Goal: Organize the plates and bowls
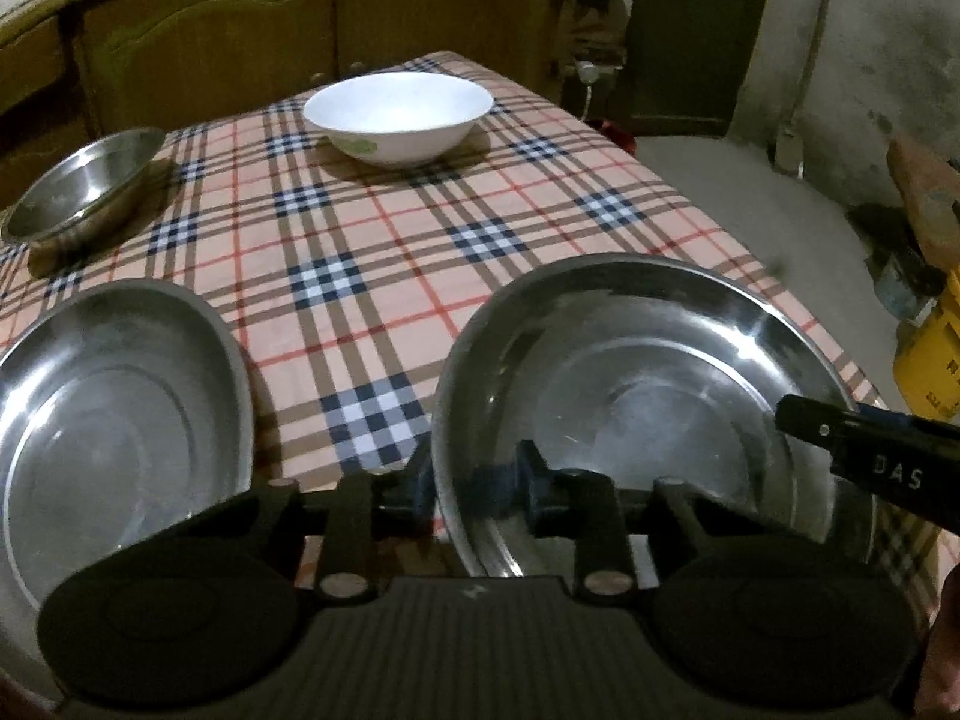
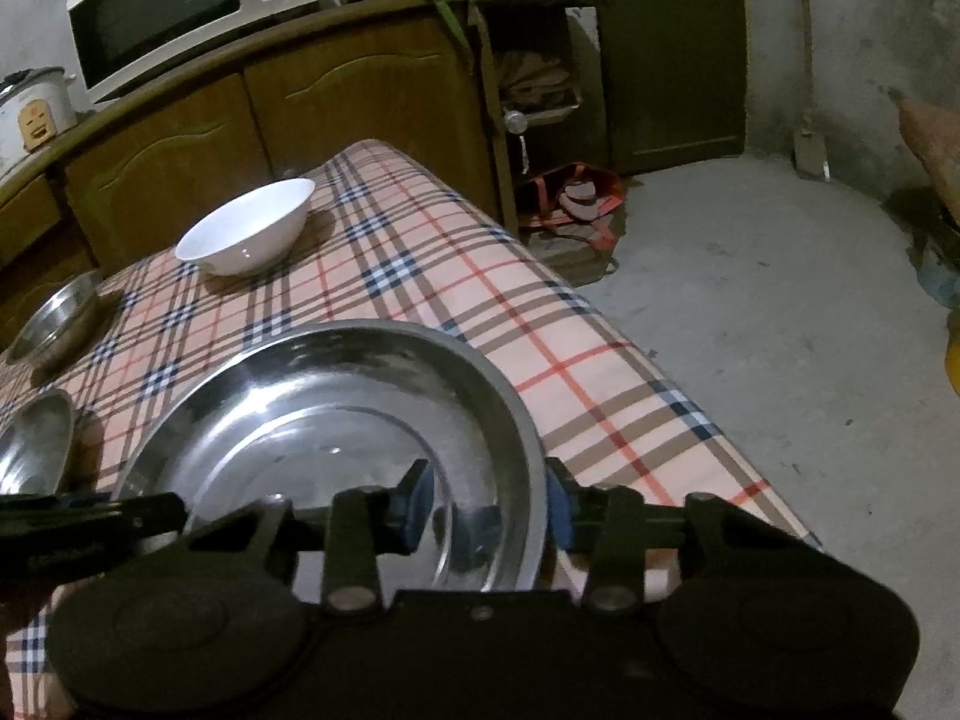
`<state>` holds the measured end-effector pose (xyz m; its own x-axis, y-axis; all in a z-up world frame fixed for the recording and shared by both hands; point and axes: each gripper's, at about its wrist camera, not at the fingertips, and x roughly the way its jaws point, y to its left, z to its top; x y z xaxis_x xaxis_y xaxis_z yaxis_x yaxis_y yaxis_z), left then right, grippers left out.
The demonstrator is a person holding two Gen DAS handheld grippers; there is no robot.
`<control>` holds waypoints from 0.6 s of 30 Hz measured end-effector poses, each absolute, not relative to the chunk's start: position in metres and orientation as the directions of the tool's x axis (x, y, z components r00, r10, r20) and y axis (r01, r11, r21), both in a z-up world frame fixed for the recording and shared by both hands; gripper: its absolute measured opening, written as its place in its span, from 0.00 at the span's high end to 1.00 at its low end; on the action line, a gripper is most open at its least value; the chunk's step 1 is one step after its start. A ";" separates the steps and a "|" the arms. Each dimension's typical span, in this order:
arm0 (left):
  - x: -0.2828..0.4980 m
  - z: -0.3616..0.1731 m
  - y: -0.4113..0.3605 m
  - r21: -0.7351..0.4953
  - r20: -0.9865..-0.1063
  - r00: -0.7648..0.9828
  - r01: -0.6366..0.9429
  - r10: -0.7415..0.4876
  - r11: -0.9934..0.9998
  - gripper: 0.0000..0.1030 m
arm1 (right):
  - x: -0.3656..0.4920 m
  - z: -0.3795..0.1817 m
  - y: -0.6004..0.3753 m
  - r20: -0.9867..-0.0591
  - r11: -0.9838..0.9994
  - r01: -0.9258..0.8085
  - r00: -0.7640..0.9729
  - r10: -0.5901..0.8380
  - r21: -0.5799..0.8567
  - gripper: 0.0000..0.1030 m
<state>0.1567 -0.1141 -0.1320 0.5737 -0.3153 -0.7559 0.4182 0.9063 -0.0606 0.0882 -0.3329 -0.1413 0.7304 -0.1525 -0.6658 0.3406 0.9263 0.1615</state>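
Both pairs of jaws stand narrow, each pinching the near rim of one steel plate: the left gripper on its left edge, the right gripper on its right edge. The round plate lies mouth-up on the checked tablecloth. Two steel plates, one steel bowl and one white bowl show.

Domestic kitchen. Evidence: microwave oven at eleven o'clock in the right wrist view, standing on wooden cabinets with arched panel doors; rice cooker at ten o'clock; checked tablecloth covering the table; bare concrete floor at three o'clock.
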 end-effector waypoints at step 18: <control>0.137 -0.068 -0.101 -0.014 -0.655 0.688 0.403 -0.313 0.915 0.78 | 0.068 -0.079 -0.319 -0.546 0.939 0.310 0.817 -0.184 0.147 0.70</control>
<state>0.1371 -0.1012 -0.0678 0.6878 -0.3134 -0.6547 0.4034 0.9149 -0.0141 0.0682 -0.3194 -0.0788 0.8172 -0.1841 -0.5461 0.3099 0.9393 0.1471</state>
